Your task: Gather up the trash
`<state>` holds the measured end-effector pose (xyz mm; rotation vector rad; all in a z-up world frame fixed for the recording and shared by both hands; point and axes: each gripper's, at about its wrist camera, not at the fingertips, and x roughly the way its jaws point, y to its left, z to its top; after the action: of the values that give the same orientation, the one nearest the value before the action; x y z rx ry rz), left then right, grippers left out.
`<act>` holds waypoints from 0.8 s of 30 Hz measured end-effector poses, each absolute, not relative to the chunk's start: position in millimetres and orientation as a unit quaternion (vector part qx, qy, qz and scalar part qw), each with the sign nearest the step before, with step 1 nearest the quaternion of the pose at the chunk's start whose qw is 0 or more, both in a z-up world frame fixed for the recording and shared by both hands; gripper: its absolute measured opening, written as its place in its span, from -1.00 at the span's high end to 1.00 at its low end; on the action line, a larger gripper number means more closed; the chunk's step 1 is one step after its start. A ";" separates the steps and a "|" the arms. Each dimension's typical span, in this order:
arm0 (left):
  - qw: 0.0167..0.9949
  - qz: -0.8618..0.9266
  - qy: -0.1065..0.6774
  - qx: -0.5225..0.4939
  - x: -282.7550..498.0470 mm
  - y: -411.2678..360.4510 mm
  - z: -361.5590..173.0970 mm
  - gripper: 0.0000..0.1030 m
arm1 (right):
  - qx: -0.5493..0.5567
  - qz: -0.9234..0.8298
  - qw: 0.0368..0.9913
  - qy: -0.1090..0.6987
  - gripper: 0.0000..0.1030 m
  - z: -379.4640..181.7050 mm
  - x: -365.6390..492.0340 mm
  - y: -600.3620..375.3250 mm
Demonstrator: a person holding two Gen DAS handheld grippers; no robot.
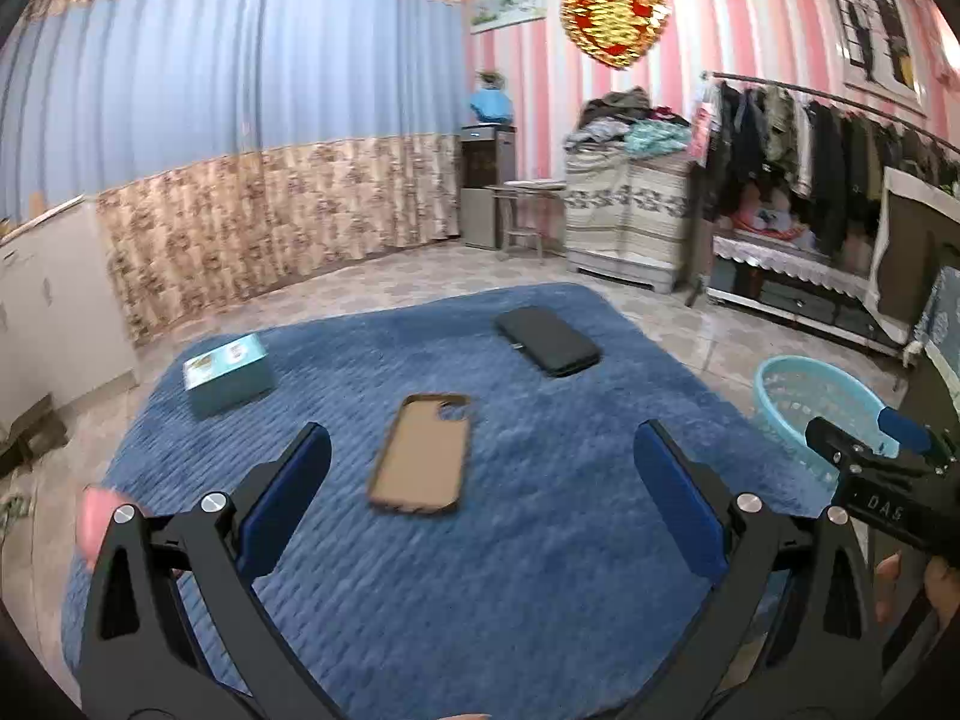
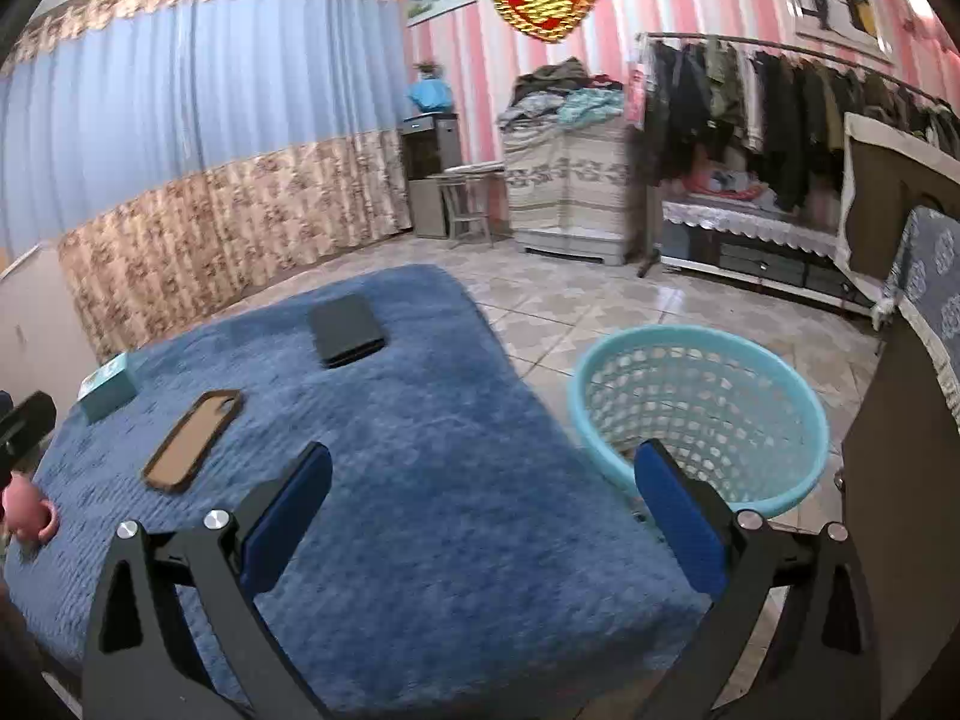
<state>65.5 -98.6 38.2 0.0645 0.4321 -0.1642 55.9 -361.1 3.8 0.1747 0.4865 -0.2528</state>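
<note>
A brown phone case point(image 1: 422, 456) point(image 2: 193, 439) lies on the blue rug point(image 1: 480, 570) point(image 2: 450, 510). Beyond it rest a dark flat case point(image 1: 547, 341) point(image 2: 346, 329) and a teal box point(image 1: 226, 373) point(image 2: 108, 387). A light blue mesh basket point(image 2: 699, 414) point(image 1: 807, 405) stands on the tiles right of the rug. My left gripper point(image 1: 480, 474) hangs open above the rug, just short of the phone case, holding nothing. My right gripper point(image 2: 483, 480) is open and bare too, over the rug's right edge beside the basket; its tip shows in the left wrist view point(image 1: 828, 438).
Tiled floor point(image 2: 600, 312) surrounds the rug. A clothes rack point(image 2: 780, 120), a covered cabinet point(image 2: 564, 192) and a small table point(image 2: 468, 204) line the far wall. Dark furniture point(image 2: 900, 480) stands close on the right. A pink object point(image 2: 27, 513) sits at the rug's left edge.
</note>
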 end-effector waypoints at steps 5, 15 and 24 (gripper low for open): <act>0.976 -0.057 0.212 0.010 52.2 -67.7 28.7 -0.90 | 0.069 -0.101 0.966 0.229 -0.91 7.8 48.8 -325.1; 0.980 -0.035 0.193 -0.019 38.2 -42.2 25.8 -0.90 | 0.016 -0.067 0.977 0.200 -0.91 19.2 29.5 -266.6; 0.983 -0.033 0.181 -0.023 31.5 -43.5 31.6 -0.90 | 0.015 -0.066 0.980 0.188 -0.91 29.9 22.9 -262.6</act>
<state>31.5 -43.5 31.6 -0.0467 0.3643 -0.0662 22.9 -262.6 29.9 0.0301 0.3795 -0.1325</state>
